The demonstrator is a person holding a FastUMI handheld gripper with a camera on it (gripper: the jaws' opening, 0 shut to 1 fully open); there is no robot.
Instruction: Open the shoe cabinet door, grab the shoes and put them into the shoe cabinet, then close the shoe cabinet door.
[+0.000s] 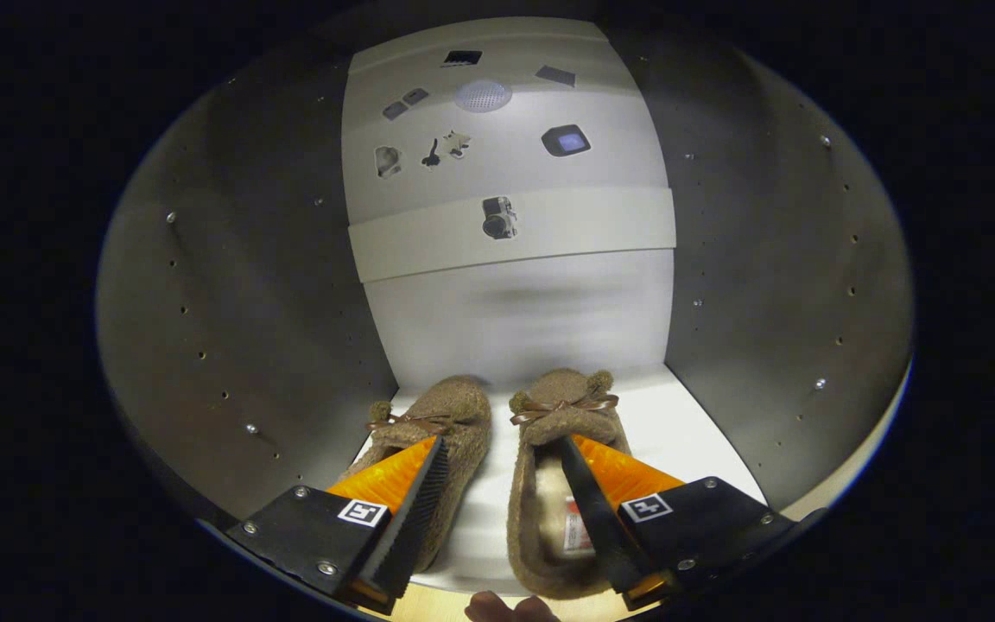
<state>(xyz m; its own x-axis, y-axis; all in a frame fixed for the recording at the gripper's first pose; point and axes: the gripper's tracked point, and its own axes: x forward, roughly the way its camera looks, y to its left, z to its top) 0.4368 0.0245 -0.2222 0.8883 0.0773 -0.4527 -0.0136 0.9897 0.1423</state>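
Inside the shoe cabinet (230, 285), a pair of brown fuzzy slippers sits side by side on the white shelf (687, 432), toes pointing toward the pale back panel (523, 320). The left slipper (454, 415) and the right slipper (562, 415) each carry a small brown bow near the toe. The gripper (502, 453) has its fingers spread apart, holding nothing; the left finger lies over the left slipper and the right finger over the right slipper's opening, though whether they touch the fabric is hard to judge from this angle. Grey side walls with small holes and screws flank the shelf. Higher up, the back panel shows several dark cut-out shapes (497, 216). A fingertip (489, 607) shows below the gripper.
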